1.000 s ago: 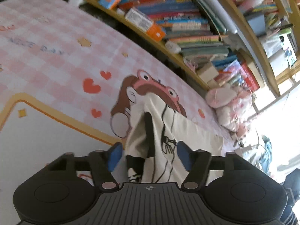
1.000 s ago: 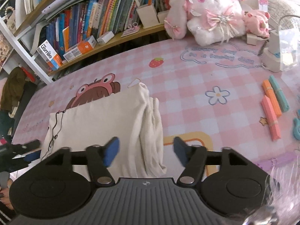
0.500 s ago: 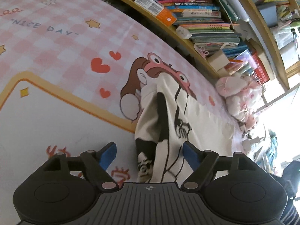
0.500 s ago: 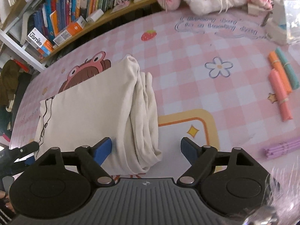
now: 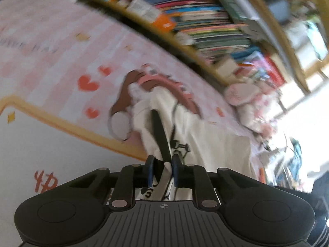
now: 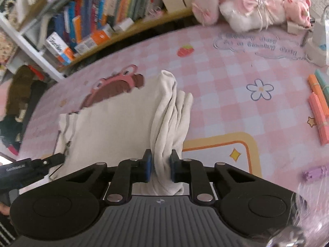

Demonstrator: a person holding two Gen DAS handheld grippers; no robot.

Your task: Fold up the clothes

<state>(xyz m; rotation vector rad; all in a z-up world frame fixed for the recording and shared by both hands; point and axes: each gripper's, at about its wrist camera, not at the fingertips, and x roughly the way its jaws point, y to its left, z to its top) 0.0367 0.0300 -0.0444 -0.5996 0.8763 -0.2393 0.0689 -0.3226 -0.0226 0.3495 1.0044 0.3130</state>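
Observation:
A cream folded garment [image 6: 115, 127] with a black line print lies on the pink checked mat [image 6: 222, 94]. My right gripper [image 6: 160, 169] is shut on the thick folded edge at the garment's right end. My left gripper [image 5: 162, 171] is shut on the garment [image 5: 207, 142] at its printed, black-trimmed end; that view is blurred by motion. The left gripper also shows at the lower left of the right wrist view [image 6: 51, 160], at the garment's left corner.
Bookshelves [image 6: 98, 20] line the far edge of the mat. Plush toys [image 6: 246, 6] sit at the back right. Orange, pink and teal sticks [image 6: 318, 111] lie at the right. A purple bundle [image 6: 314, 173] lies near the front right.
Both grippers were open around the garment's ends; now both have shut on the cloth. The left view has swung and blurred.

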